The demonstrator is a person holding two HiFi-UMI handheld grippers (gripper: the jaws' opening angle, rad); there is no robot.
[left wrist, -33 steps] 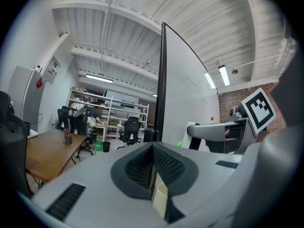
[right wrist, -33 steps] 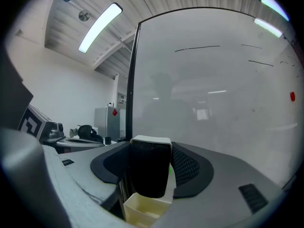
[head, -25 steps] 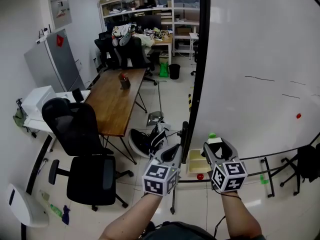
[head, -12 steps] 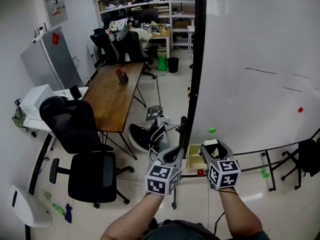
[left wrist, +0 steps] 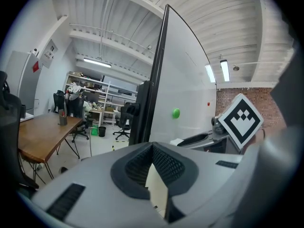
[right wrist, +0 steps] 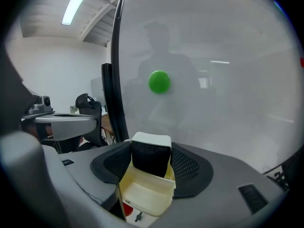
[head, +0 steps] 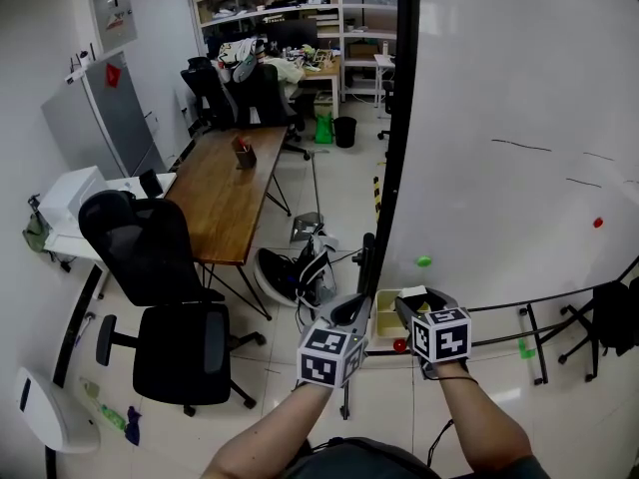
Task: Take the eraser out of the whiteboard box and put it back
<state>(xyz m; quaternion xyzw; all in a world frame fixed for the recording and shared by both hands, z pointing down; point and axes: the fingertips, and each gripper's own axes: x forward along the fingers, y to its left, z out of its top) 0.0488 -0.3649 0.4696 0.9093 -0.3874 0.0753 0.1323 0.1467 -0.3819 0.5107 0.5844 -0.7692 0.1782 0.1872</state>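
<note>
The eraser (right wrist: 151, 155), white-backed with black felt, sits between the pads of my right gripper (right wrist: 152, 161), which is shut on it. Directly beneath it lies the cream whiteboard box (right wrist: 142, 196), open at the top. In the head view the right gripper (head: 417, 303) holds the eraser (head: 413, 293) over the box (head: 383, 319) at the whiteboard's foot. My left gripper (head: 351, 307) hangs just left of the box, and in its own view the left gripper's (left wrist: 153, 148) tips meet. A cream strip shows in the slit between its pads; I cannot tell what it is.
The big whiteboard (head: 499, 118) fills the right side, with a green magnet (head: 423, 261) just above the box and a red ball (head: 399, 346) below it. A black frame post (head: 367, 267) stands beside the left gripper. Further left stand office chairs (head: 170, 297) and a wooden table (head: 230, 198).
Both hands have come down. The right gripper, still holding the eraser, has sunk towards the box and tipped further downward; the left gripper dropped slightly, then stayed still.
</note>
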